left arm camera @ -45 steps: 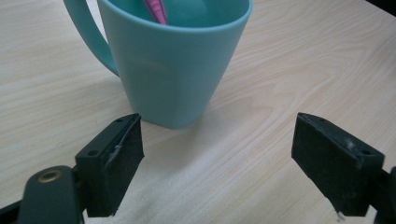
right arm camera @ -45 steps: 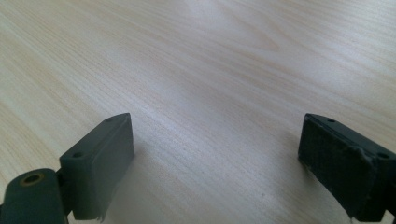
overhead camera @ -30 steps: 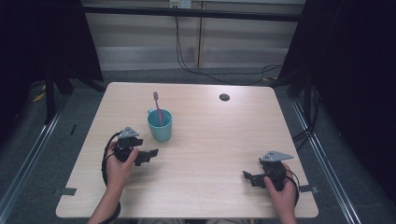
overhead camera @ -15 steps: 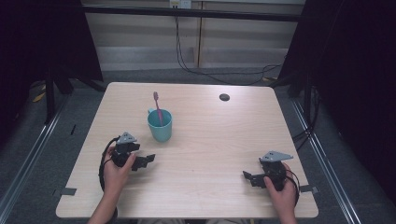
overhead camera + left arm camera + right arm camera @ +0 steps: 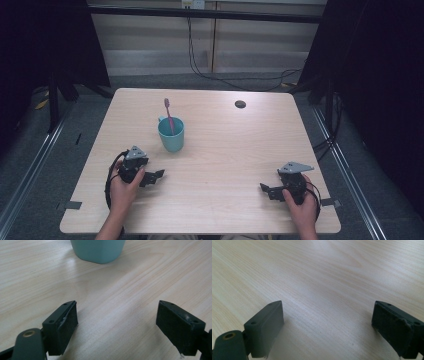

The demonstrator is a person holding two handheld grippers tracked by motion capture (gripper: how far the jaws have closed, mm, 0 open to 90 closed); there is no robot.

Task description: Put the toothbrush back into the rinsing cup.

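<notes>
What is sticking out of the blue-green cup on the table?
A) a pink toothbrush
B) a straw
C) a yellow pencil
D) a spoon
A: in the high view a pink toothbrush stands tilted inside the cup, its head poking up past the rim, on the wooden table.

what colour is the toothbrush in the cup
Pink or purplish; the toothbrush shows best in the high view.

Bare table (image 5: 235, 150) right of cup (image 5: 171, 135)
</notes>
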